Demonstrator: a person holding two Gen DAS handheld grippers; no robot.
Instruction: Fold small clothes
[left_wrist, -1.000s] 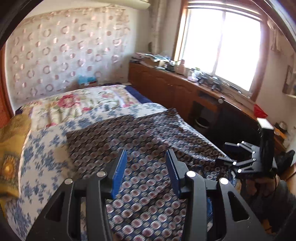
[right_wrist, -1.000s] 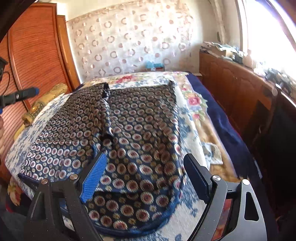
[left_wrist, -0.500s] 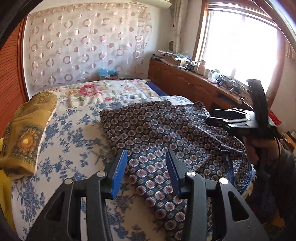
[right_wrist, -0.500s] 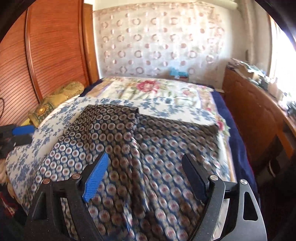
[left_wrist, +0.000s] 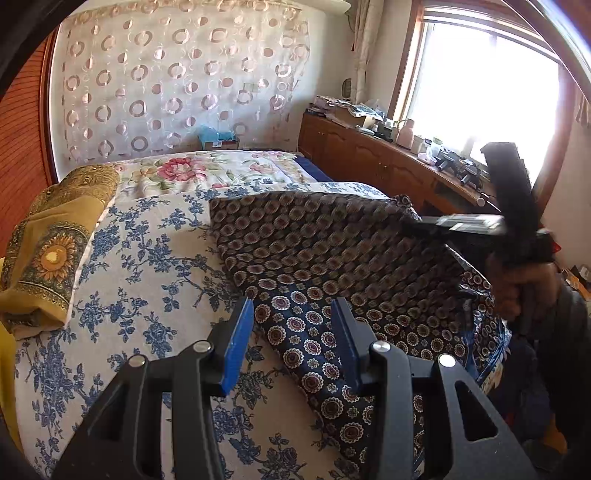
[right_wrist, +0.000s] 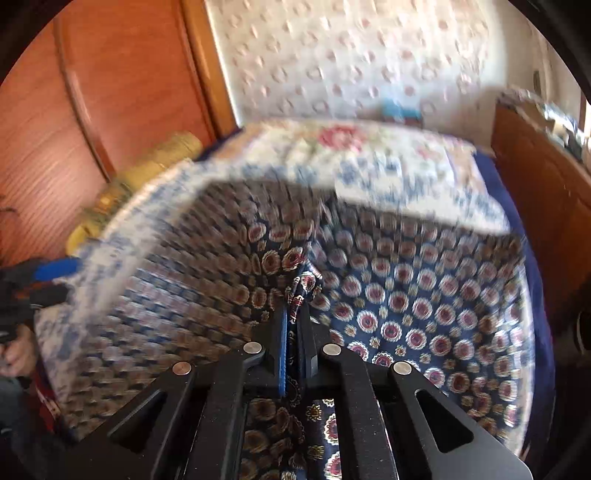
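The dotted cloth (left_wrist: 332, 251) lies on the right side of the bed (left_wrist: 147, 266), the right gripper (right_wrist: 293, 328) pinches a fold of it tight, and the left gripper (left_wrist: 291, 332) hangs half open above its near left edge

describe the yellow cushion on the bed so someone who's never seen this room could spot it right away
Start at the bed with the blue-flowered sheet and look to its edge by the reddish wooden wall panel. A rolled cushion lies there, beside the dark patterned garment but not touching it. It alone is mustard yellow and bears a sunflower print.
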